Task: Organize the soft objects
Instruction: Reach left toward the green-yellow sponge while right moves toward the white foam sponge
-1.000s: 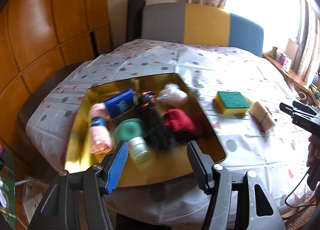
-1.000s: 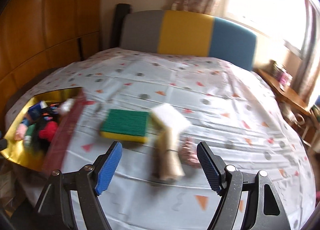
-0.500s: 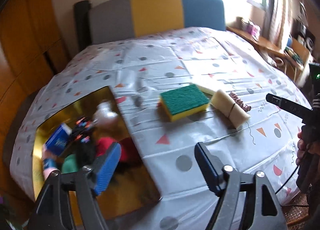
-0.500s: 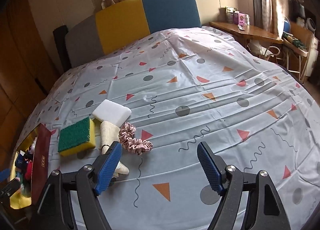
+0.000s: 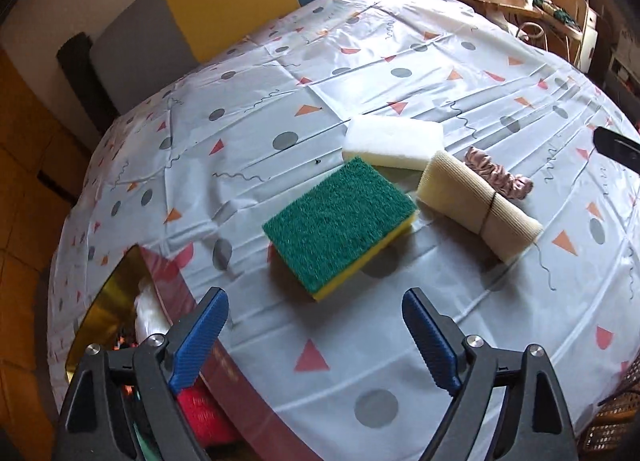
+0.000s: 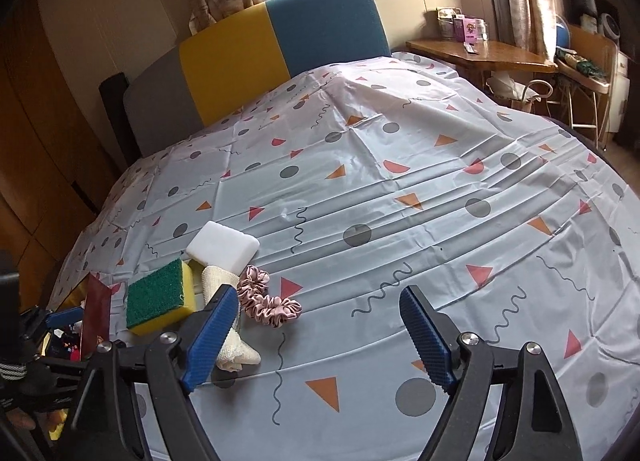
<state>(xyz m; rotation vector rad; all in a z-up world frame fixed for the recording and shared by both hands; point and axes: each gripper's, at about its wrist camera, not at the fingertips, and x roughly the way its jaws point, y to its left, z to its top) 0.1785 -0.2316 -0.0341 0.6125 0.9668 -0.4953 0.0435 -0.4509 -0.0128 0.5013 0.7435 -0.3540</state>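
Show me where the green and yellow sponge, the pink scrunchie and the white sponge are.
green and yellow sponge [image 5: 340,219]: left wrist view, middle of green top.
pink scrunchie [image 6: 267,303]: right wrist view, middle of its ruffled loop.
white sponge [image 5: 394,137]: left wrist view, top face.

Patterned tablecloth [image 6: 400,189], tricolour headboard [image 6: 280,49], wooden desk [image 6: 480,53]

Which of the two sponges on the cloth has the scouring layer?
The green-topped sponge with the yellow base, nearest the gold box. The other sponge, behind it, is plain white with no scouring layer.
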